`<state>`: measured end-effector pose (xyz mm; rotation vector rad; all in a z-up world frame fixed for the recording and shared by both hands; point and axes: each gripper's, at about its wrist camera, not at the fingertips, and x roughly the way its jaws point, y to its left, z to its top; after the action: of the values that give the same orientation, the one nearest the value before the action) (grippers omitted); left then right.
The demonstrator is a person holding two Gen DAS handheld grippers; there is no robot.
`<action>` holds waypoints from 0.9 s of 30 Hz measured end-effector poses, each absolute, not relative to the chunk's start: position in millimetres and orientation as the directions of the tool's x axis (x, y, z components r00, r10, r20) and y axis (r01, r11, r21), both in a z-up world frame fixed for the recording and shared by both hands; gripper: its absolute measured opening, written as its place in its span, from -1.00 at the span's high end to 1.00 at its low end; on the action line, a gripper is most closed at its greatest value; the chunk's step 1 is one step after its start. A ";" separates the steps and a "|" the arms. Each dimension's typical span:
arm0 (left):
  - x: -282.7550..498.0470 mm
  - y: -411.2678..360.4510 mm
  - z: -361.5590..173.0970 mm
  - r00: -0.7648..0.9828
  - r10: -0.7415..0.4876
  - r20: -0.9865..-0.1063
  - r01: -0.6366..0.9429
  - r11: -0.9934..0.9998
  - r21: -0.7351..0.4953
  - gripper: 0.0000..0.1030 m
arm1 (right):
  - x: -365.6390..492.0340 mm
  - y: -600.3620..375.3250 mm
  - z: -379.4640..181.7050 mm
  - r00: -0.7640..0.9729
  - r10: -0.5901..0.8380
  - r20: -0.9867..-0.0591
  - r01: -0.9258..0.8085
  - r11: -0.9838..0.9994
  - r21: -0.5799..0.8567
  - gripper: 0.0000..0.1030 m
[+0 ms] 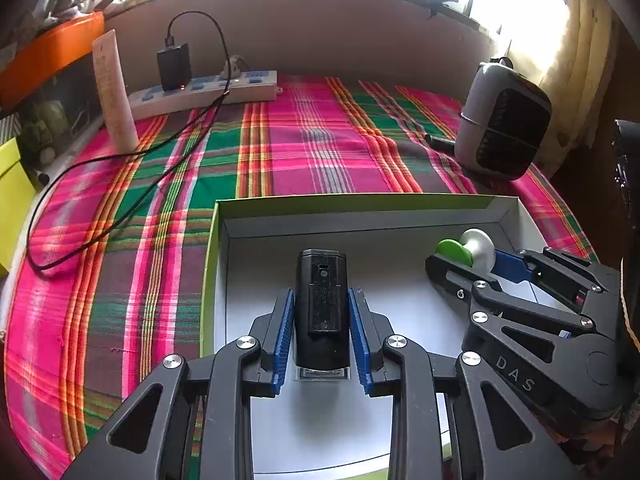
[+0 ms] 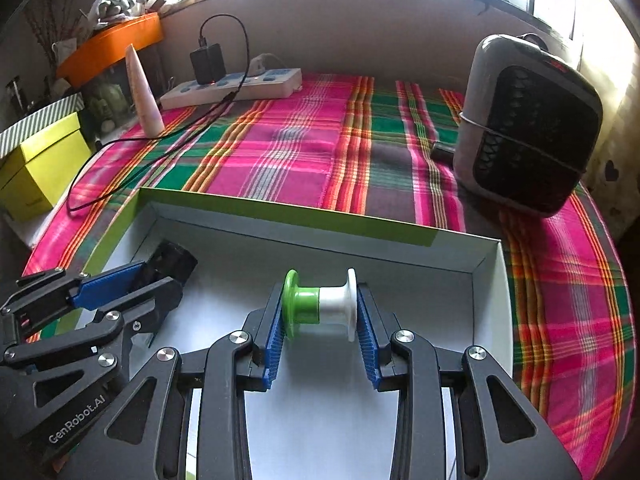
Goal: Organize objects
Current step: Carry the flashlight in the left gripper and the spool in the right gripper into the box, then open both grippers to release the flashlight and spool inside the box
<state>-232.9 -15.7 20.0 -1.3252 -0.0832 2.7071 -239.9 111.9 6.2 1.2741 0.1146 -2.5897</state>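
Note:
A shallow white box with a green rim (image 1: 219,216) (image 2: 280,208) lies on the plaid cloth. My left gripper (image 1: 321,296) is shut on a black rectangular device (image 1: 321,304) and holds it over the box's white floor; the device also shows in the right wrist view (image 2: 172,262). My right gripper (image 2: 320,300) is shut on a green and white spool (image 2: 320,300) by its two flanges, inside the box at its right side. The spool also shows in the left wrist view (image 1: 468,250), with the right gripper (image 1: 472,260) around it.
A grey fan heater (image 1: 504,120) (image 2: 528,124) stands at the back right with a small dark object (image 1: 440,142) beside it. A white power strip (image 1: 204,92) with a black charger (image 1: 174,66) and cable lies at the back left. A pale tube (image 1: 114,92) stands near it. A yellow box (image 2: 40,168) sits left.

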 end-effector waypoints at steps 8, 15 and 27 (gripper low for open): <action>-232.5 -13.6 19.6 -0.610 0.120 -0.783 -0.087 -0.993 -0.084 0.51 | -241.5 111.0 6.2 -0.585 -0.173 -0.793 0.253 -0.967 0.024 0.33; -232.0 -13.5 19.4 -0.611 0.115 -0.783 -0.087 -0.993 -0.078 0.50 | -240.3 112.3 7.4 -0.586 -0.180 -0.790 0.249 -0.968 0.036 0.33; -226.6 -19.4 25.8 -0.622 0.108 -0.776 -0.067 -0.994 -0.084 0.27 | -231.8 113.5 10.4 -0.596 -0.186 -0.781 0.245 -0.968 0.043 0.06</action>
<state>-226.6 -19.4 25.8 -1.3173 -0.0711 2.7437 -231.8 113.5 10.4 1.2648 0.1004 -2.6071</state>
